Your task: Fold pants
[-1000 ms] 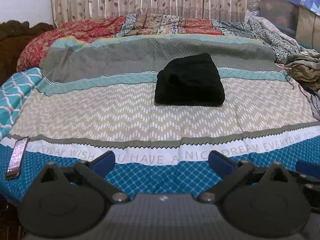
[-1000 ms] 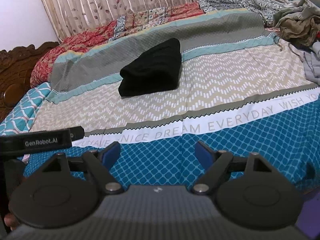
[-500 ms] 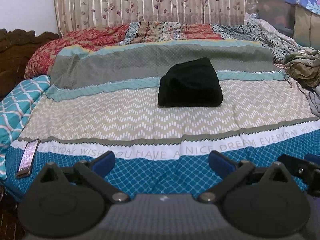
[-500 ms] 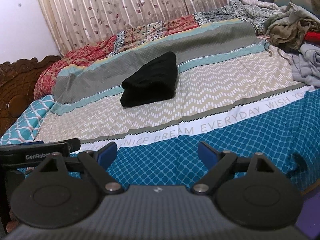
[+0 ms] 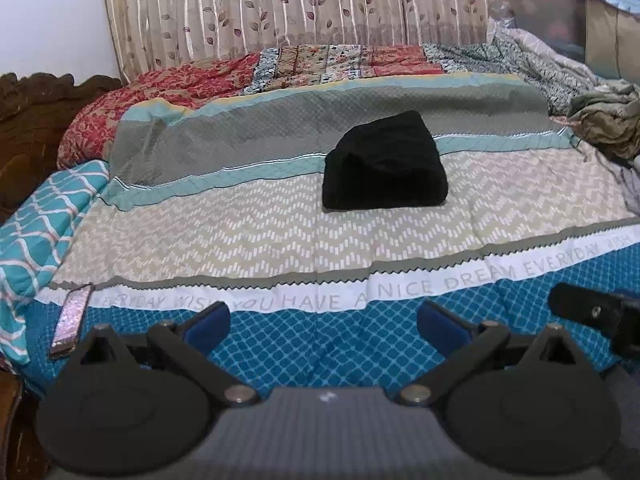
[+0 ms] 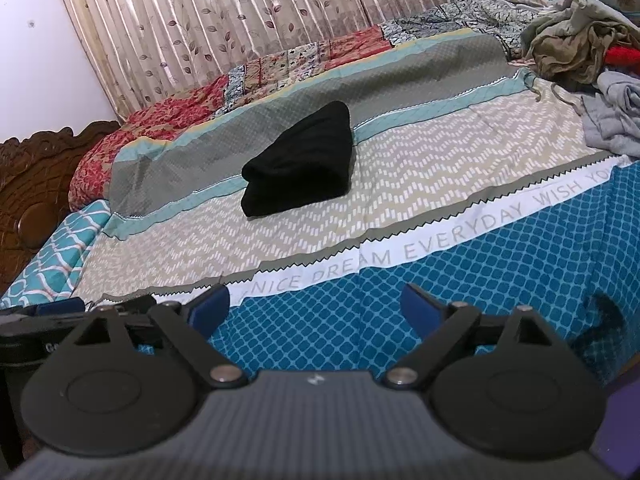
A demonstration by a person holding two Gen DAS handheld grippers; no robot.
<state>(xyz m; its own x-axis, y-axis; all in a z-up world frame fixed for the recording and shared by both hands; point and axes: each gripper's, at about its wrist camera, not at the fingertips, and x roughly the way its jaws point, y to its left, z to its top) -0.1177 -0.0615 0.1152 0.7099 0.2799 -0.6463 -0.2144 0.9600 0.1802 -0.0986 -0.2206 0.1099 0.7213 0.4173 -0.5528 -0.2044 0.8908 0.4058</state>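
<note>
right gripper (image 6: 314, 310): jaws have just been opening, a bit wider now than a second ago; nothing between them, only the blue near edge of the bedspread (image 6: 500, 280) below.
left gripper (image 5: 322, 324): has backed off slightly and swung left; jaw gap as before, not counted as a change.
black folded pants (image 5: 384, 166): same place on the bedspread, but sit smaller and further right in the left wrist view.
phone (image 5: 72, 322): same near left edge, now closer to the left finger in the left wrist view.
headboard (image 5: 36, 120): more of the carved wood shows at left.
right gripper body (image 5: 596, 314): now intrudes at the right edge of the left wrist view.
</note>
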